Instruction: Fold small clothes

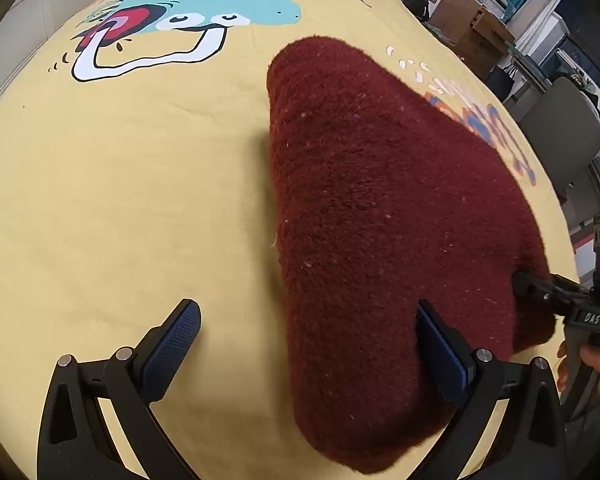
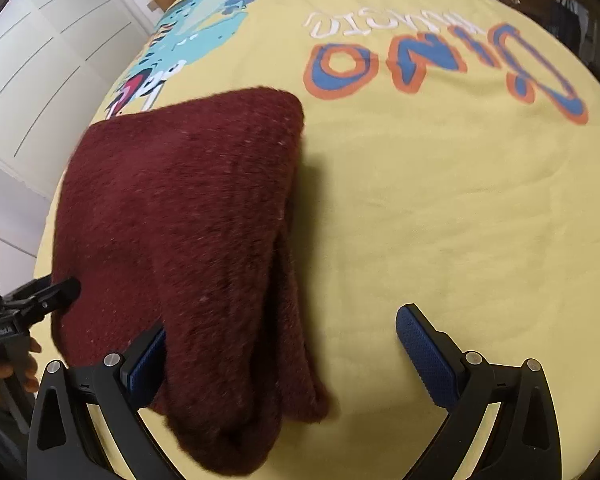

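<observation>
Maroon fleece garment [image 1: 380, 216] lay folded on yellow dinosaur-print cloth [image 1: 120, 200]. Left gripper [image 1: 308, 344] and right gripper [image 2: 280, 352] both spread wide, straddling near edges, gripping nothing. Best: pinch both layers together, lift evenly.

Maroon fuzzy garment [image 1: 380, 220] on yellow cartoon-printed cloth [image 1: 120, 200].

Fuzzy maroon knit garment [image 1: 380, 240], folded into a thick layered bundle, flat on the yellow printed cloth [image 1: 140, 200].
</observation>
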`<state>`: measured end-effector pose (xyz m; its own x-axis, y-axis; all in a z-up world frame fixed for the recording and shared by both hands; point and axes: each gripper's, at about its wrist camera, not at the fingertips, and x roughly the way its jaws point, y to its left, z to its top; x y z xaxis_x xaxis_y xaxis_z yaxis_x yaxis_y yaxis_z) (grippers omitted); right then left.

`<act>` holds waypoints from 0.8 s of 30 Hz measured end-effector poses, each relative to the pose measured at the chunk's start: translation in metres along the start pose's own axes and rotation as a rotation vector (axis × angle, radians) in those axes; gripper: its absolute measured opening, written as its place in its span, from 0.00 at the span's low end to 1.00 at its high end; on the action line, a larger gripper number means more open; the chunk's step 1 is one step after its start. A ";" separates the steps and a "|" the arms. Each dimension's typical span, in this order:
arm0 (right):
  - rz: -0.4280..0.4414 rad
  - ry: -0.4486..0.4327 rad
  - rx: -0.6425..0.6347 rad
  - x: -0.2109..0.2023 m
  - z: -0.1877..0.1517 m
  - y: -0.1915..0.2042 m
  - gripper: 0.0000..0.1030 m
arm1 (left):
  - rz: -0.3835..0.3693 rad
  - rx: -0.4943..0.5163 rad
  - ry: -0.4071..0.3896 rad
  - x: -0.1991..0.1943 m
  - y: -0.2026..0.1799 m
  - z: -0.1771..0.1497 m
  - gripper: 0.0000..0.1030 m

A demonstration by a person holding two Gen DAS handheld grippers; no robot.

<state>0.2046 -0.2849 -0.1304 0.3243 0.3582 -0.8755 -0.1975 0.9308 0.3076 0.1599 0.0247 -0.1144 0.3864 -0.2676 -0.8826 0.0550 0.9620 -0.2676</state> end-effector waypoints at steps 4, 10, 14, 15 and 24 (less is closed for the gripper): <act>-0.041 -0.044 -0.030 -0.032 -0.005 0.011 1.00 | 0.038 0.024 -0.026 -0.027 -0.008 -0.004 0.99; -0.086 -0.123 -0.048 -0.101 -0.022 0.025 1.00 | 0.066 0.036 -0.096 -0.079 -0.024 -0.025 0.99; -0.116 -0.168 -0.070 -0.147 -0.038 0.034 1.00 | 0.088 0.023 -0.133 -0.111 -0.034 -0.037 0.99; -0.130 -0.182 -0.078 -0.159 -0.043 0.037 1.00 | 0.101 0.023 -0.143 -0.119 -0.037 -0.040 0.99; -0.199 -0.244 -0.093 -0.219 -0.092 0.051 1.00 | 0.241 0.006 -0.216 -0.181 -0.041 -0.086 0.99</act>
<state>0.0387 -0.3228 0.0425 0.5754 0.1870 -0.7962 -0.1880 0.9777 0.0937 0.0081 0.0286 0.0230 0.5757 -0.0149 -0.8175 -0.0564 0.9967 -0.0579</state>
